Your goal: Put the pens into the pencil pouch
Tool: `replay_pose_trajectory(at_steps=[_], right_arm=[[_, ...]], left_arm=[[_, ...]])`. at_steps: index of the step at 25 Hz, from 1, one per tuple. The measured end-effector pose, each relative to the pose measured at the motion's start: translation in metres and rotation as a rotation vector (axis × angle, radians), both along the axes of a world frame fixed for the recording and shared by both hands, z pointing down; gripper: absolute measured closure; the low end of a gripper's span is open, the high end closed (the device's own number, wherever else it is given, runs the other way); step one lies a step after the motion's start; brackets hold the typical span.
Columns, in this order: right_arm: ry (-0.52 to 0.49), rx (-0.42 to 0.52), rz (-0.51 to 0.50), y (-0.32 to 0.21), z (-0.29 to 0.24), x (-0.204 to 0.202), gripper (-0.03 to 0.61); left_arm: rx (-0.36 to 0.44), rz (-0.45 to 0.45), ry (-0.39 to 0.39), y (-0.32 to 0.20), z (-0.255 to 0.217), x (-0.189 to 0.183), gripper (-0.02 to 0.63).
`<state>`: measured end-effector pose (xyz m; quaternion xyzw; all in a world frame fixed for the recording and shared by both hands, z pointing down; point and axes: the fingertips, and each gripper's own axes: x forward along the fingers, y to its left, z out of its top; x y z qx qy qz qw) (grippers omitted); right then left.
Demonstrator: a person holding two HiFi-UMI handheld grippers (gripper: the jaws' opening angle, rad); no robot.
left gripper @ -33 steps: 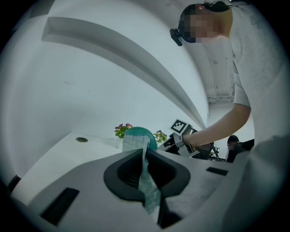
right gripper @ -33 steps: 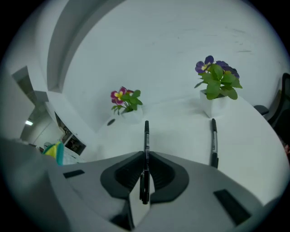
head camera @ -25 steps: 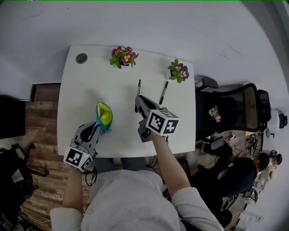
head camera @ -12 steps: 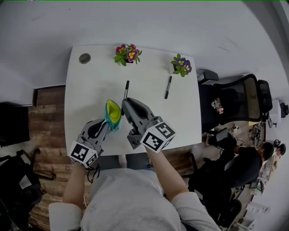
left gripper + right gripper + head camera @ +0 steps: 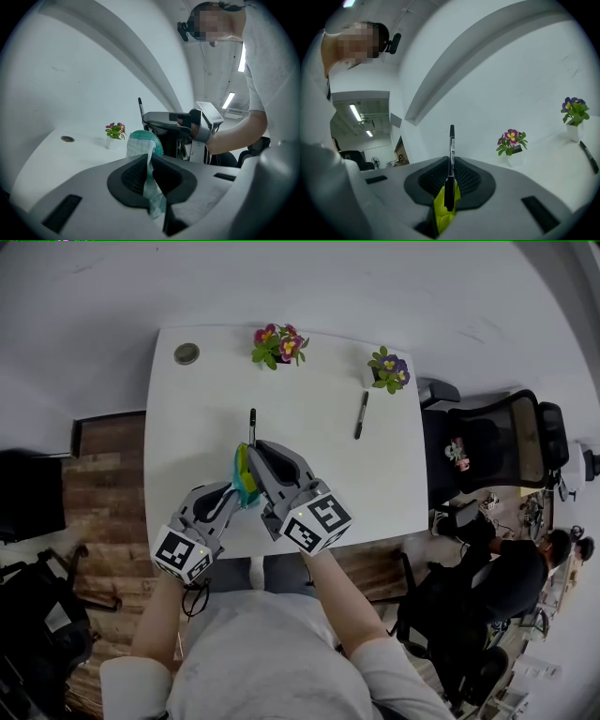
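Observation:
My left gripper [image 5: 236, 495] is shut on the edge of the teal pencil pouch [image 5: 244, 476] and holds it up above the white table [image 5: 309, 456]. In the left gripper view the teal cloth [image 5: 149, 159] is pinched between the pads. My right gripper [image 5: 254, 450] is shut on a black pen [image 5: 251, 425] right beside the pouch, and the pen points away from me. In the right gripper view the pen [image 5: 451, 154] stands between the jaws with the pouch's yellow lining [image 5: 442, 208] just under its near end. A second black pen [image 5: 360, 415] lies on the table at the far right.
Two small flower pots stand along the table's far edge, one in the middle [image 5: 279, 343] and one to the right [image 5: 391, 367]. A round grey cap [image 5: 187, 353] sits in the far left corner. A black office chair [image 5: 497, 456] stands right of the table.
My right gripper has carried the pen left and toward me, from the table's middle to the pouch. The pouch in my left gripper has tilted, so its mouth now faces the right gripper.

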<state>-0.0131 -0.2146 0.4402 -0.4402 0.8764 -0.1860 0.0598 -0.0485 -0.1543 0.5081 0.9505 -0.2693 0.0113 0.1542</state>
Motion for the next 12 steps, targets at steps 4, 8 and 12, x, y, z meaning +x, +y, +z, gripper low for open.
replay_pose_trajectory(at_steps=[4, 8, 12], right_arm=[[0.074, 0.036, 0.003, 0.003, 0.004, -0.011, 0.525], [0.126, 0.061, 0.008, 0.005, 0.004, -0.019, 0.525], [0.226, 0.079, -0.033, 0.008, 0.008, -0.026, 0.524]], left_arm=[[-0.006, 0.012, -0.003, 0.001, 0.003, -0.004, 0.571], [-0.003, 0.027, -0.004, 0.002, 0.003, -0.006, 0.571], [-0.004, 0.035, -0.005, 0.002, 0.004, -0.006, 0.571]])
